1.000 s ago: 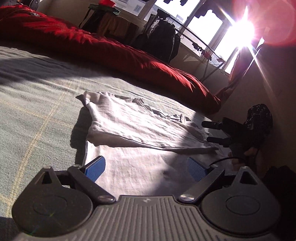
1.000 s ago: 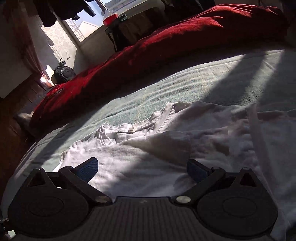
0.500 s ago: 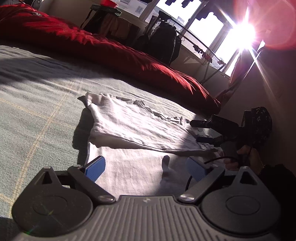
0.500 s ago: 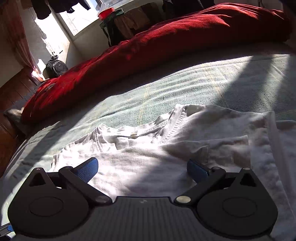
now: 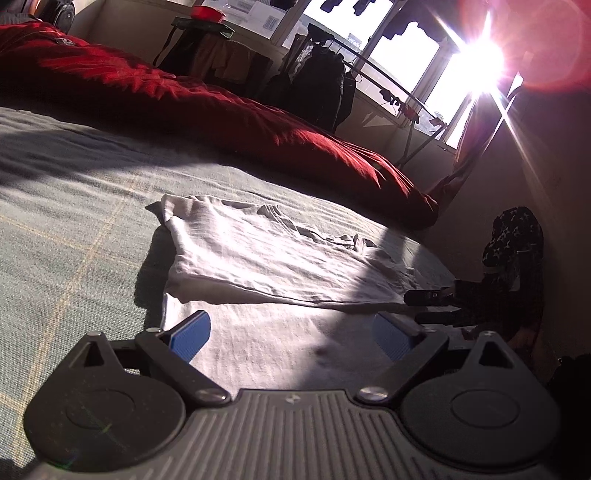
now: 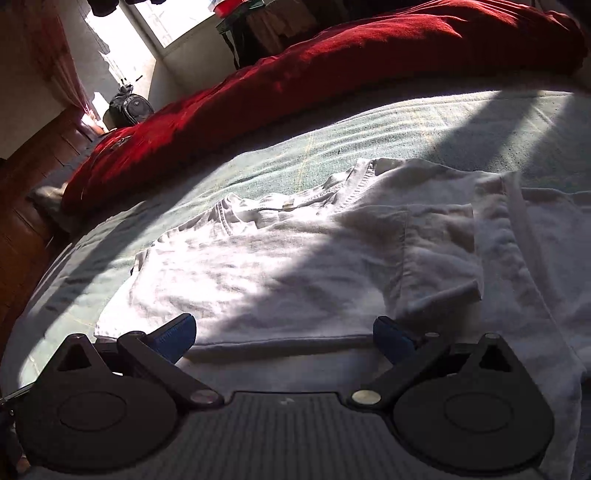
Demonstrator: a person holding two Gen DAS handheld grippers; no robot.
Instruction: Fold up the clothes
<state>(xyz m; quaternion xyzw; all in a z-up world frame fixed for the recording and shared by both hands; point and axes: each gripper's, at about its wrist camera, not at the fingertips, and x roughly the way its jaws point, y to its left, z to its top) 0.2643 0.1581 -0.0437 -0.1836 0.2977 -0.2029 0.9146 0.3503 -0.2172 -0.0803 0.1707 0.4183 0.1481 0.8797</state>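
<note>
Since the white T-shirt (image 5: 280, 258) is thin, limp cotton, I judge my left tool (image 5: 291, 334) and right tool (image 6: 284, 334), both spread wide and empty, should pinch its folded hem edge.

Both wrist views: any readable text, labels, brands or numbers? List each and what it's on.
No readable text in either view.
Boxes on the windowsill: dark label marks, too blurred to read.
White T-shirt: small neck tag, too small to read.
Red duvet: small emblem, illegible.
</note>
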